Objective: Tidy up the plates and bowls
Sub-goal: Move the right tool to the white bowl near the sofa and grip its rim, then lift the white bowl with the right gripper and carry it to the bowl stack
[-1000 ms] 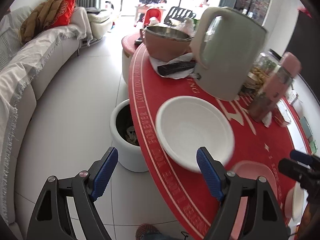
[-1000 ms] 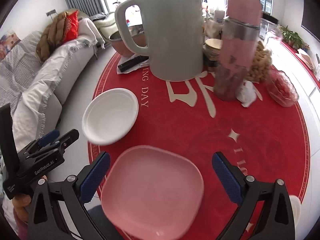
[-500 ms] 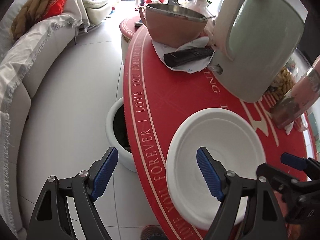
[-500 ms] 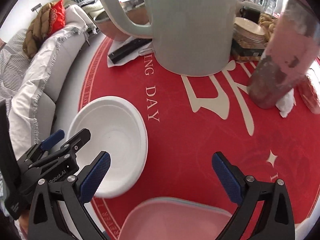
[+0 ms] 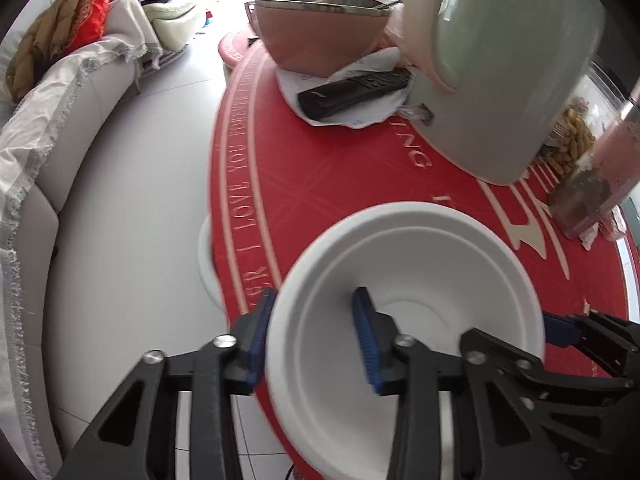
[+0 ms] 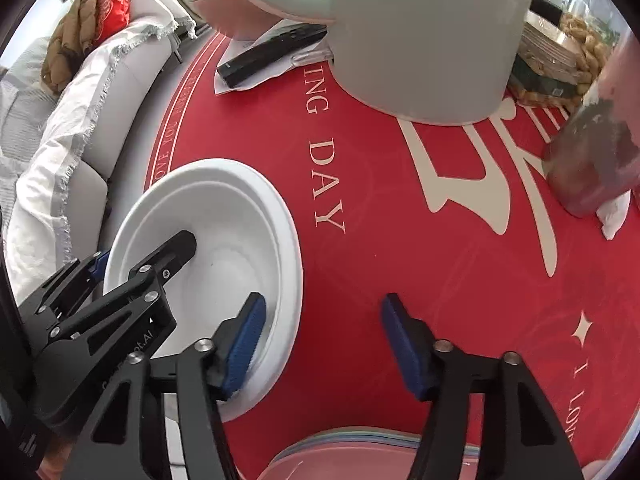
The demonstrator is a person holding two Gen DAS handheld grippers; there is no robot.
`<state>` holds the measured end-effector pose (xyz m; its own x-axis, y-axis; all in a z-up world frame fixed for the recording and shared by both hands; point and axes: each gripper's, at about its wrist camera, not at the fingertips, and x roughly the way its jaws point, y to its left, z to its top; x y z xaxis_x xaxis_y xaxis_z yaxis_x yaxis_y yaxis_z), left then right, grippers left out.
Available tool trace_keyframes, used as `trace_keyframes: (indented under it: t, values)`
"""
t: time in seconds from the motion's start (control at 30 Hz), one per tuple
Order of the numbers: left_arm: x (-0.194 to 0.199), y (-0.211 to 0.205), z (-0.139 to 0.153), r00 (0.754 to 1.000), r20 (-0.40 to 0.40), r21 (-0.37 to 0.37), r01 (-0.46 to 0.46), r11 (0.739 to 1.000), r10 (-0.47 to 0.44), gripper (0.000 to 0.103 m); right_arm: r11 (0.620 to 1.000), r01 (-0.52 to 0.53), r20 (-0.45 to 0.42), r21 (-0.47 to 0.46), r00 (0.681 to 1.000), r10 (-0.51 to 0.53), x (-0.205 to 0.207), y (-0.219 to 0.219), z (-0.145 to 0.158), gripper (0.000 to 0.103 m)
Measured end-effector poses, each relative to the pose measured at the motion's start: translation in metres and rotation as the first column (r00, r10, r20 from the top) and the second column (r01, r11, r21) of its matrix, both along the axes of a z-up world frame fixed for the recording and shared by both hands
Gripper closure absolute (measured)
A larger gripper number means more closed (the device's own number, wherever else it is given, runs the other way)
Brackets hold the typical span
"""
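White moulded pulp or foam, by its look, makes up the bowl [image 5: 404,312] now in hand; it sits at the near edge of the round red tabletop [image 5: 320,184], part of its rim overhanging the floor side.

The left gripper [image 5: 312,336] straddles the bowl's outer rim, one blue pad outside the wall and one inside. Its jaws have just been closing and stand narrow, apparently pinched on the wall, though blur leaves actual pad contact unconfirmed. A rim pinch suits a shallow, light vessel lying flat.

The right gripper [image 6: 320,340] straddles the opposite rim: its left pad rests inside the bowl, its right pad hangs over bare cloth. Its jaws have likewise just been closing but remain about half open, gripping nothing yet. A hold on both sides would keep so flimsy a bowl level.

A pink plate [image 6: 360,460] lies at the tabletop edge nearest the camera, close beside the bowl; judged the likely stacking place.

The large pale kettle [image 6: 420,32] and the remote control [image 5: 356,92] stand well clear behind.

Risk noted: the thin rim may buckle under a hard pinch.
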<state>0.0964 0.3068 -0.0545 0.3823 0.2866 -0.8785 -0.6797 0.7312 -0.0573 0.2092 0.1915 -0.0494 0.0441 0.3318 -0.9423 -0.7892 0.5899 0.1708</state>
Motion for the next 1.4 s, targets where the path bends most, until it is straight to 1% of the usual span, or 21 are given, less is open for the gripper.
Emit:
trace_keyframes:
  t: [0.07, 0.1, 0.13, 0.33, 0.6, 0.77, 1.0, 1.2, 1.4]
  values:
    - [0.004, -0.004, 0.0, 1.0, 0.011, -0.017, 0.015, 1.0, -0.015, 0.07, 1.0, -0.006, 0.008, 0.002, 1.0, 0.006, -0.001, -0.001, 0.0, 0.072]
    - [0.006, -0.006, 0.0, 1.0, 0.014, -0.02, 0.022, 1.0, -0.021, 0.071, 1.0, -0.002, 0.004, 0.006, 1.0, 0.002, -0.002, -0.001, -0.001, 0.076]
    - [0.006, -0.008, 0.0, 1.0, 0.015, -0.019, 0.023, 1.0, -0.023, 0.071, 1.0, 0.0, -0.017, 0.018, 1.0, 0.0, -0.001, -0.002, -0.001, 0.085]
    - [0.005, -0.007, 0.001, 0.999, 0.045, -0.058, -0.002, 0.998, 0.005, 0.074, 0.999, 0.006, -0.034, 0.038, 0.999, -0.004, 0.001, -0.01, -0.001, 0.086]
    - [0.009, -0.017, 0.004, 0.999, 0.042, -0.054, 0.008, 0.999, -0.006, 0.075, 0.997, 0.028, -0.041, 0.072, 0.999, -0.025, 0.012, -0.026, 0.006, 0.086]
    - [0.01, -0.026, 0.017, 0.999, 0.045, -0.013, 0.012, 1.0, -0.011, 0.075, 0.996, 0.026, -0.018, 0.088, 1.0, -0.024, 0.012, -0.038, 0.017, 0.086]
    - [0.008, -0.043, 0.037, 0.998, 0.055, 0.026, 0.016, 1.0, -0.018, 0.075, 0.99, 0.037, -0.012, 0.135, 0.999, -0.035, 0.008, -0.053, 0.035, 0.086]
    - [0.006, -0.067, 0.057, 0.997, 0.064, 0.061, 0.032, 0.998, -0.036, 0.075, 0.984, 0.048, -0.014, 0.174, 0.999, -0.047, 0.008, -0.074, 0.051, 0.086]
    - [0.011, -0.095, 0.071, 0.995, 0.066, 0.087, 0.068, 0.994, -0.074, 0.075, 0.975, 0.088, -0.024, 0.202, 0.996, -0.084, 0.011, -0.102, 0.064, 0.086]
